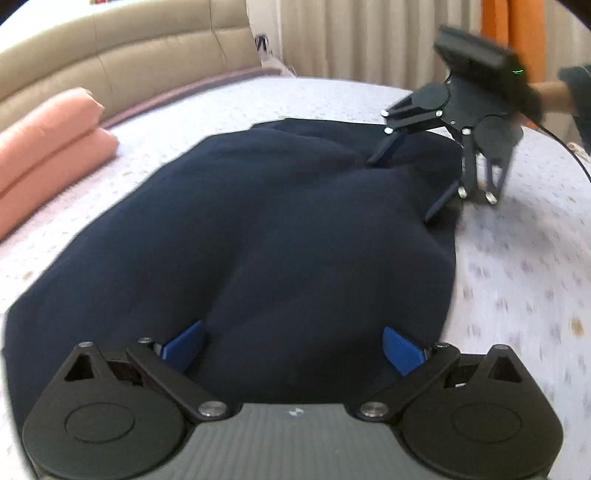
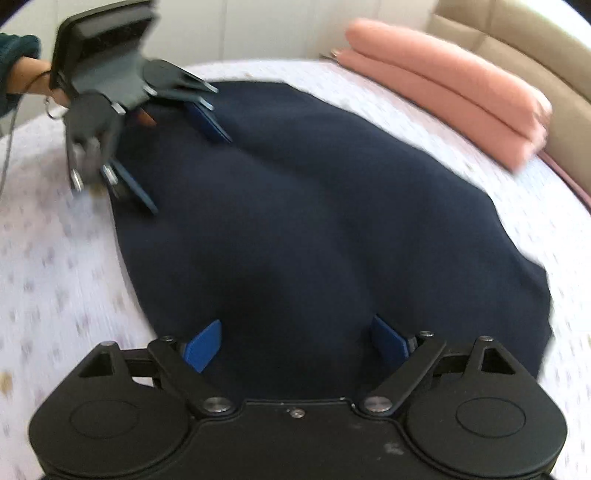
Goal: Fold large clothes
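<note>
A large dark navy garment (image 1: 277,221) (image 2: 314,221) lies bunched and partly folded on a bed. In its own view my left gripper (image 1: 291,347) hovers over the near edge of the cloth, its blue pads (image 1: 184,347) wide apart and pressing on nothing. My right gripper (image 2: 295,343) stands open the same way over the opposite edge. Each gripper also shows in the other's view: the right gripper (image 1: 412,181) open at the garment's far right edge, the left gripper (image 2: 173,158) open at its far left edge. A hand holds each one.
The bed sheet (image 1: 517,295) (image 2: 55,277) is white with small floral specks. A folded pink blanket (image 1: 48,147) (image 2: 443,85) lies near the beige padded headboard (image 1: 129,48) (image 2: 517,33). Pale curtains (image 1: 369,33) hang behind the bed.
</note>
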A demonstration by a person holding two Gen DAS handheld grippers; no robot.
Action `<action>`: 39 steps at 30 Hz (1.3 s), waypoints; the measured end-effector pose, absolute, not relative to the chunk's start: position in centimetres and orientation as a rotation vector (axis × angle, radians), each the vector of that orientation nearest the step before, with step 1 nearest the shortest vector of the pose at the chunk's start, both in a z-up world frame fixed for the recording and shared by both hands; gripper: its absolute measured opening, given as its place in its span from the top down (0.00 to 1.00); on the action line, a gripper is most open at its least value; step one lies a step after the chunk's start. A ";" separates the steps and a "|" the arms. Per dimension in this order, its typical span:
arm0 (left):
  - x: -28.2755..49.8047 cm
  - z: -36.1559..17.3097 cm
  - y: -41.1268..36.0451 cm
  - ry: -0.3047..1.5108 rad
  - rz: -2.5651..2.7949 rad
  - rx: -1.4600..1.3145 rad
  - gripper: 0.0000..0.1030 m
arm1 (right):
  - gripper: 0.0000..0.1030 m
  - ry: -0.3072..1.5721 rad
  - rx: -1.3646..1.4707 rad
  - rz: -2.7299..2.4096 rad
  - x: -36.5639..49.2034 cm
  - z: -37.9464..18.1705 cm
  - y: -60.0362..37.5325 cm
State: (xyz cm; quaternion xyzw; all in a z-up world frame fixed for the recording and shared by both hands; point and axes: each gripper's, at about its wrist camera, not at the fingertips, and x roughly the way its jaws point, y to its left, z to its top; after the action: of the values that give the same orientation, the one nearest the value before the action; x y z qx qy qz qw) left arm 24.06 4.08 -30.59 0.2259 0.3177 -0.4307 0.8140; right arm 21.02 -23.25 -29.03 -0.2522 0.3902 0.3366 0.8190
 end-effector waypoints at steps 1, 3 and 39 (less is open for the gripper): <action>23.8 -30.9 4.9 0.682 -0.874 0.513 0.00 | 0.00 0.880 -0.538 0.681 21.3 -29.5 -24.4; 24.3 -31.4 7.4 0.740 -0.830 0.422 0.00 | 0.00 0.875 -0.506 0.657 20.6 -29.4 -26.6; 38.3 -33.2 19.5 1.040 -0.590 -0.636 0.00 | 0.01 0.811 0.003 -0.025 38.4 -27.4 -16.5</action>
State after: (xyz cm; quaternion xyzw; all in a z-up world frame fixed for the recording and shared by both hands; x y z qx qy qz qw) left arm 38.31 19.54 -33.20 -0.2944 0.4812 -0.2728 0.7793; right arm 38.44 -16.50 -27.37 0.0015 0.3946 -0.0121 0.9188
